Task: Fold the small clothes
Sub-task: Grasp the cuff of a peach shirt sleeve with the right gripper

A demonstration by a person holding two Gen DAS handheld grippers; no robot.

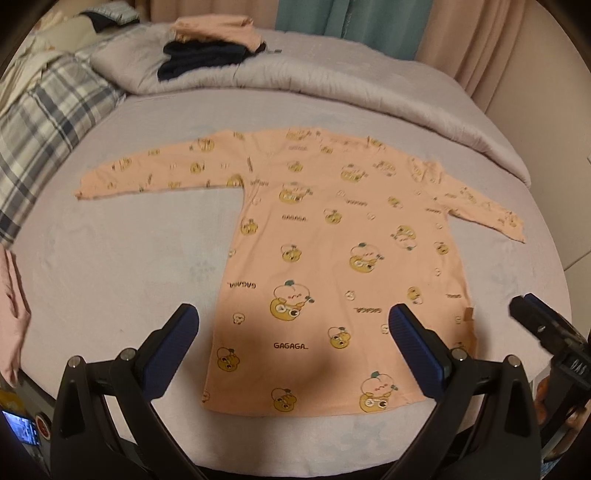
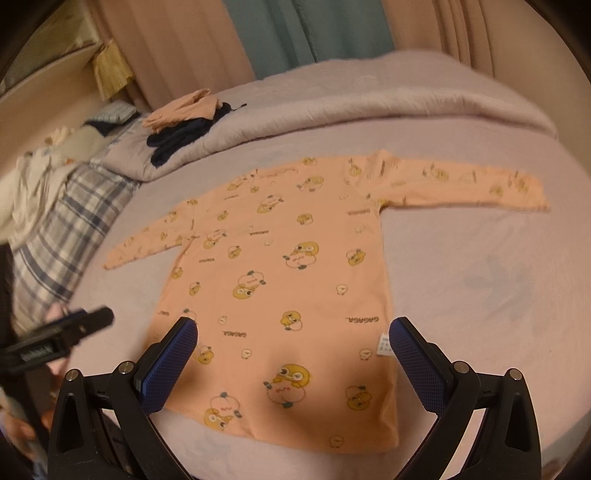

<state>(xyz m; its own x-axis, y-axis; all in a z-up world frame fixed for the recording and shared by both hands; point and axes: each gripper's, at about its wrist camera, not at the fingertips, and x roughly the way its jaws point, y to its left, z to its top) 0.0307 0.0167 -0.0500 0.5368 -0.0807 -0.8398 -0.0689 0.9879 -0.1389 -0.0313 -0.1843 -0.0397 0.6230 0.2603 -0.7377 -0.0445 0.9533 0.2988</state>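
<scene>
A small peach long-sleeved shirt (image 1: 325, 251) printed with yellow cartoon figures lies flat on the lilac bed sheet (image 1: 122, 266), both sleeves spread out and the hem towards me. It also shows in the right wrist view (image 2: 280, 280). My left gripper (image 1: 293, 332) is open and empty above the hem. My right gripper (image 2: 293, 343) is open and empty above the hem's right part. The right gripper shows at the right edge of the left wrist view (image 1: 543, 325). The left gripper shows at the left edge of the right wrist view (image 2: 62, 336).
A stack of folded clothes (image 1: 214, 40), peach on dark navy, sits on the rolled grey duvet (image 1: 369, 85) at the back. A plaid pillow (image 1: 40, 122) lies at the left. Pink cloth (image 1: 11, 306) lies at the left edge. Curtains (image 2: 295, 33) hang behind.
</scene>
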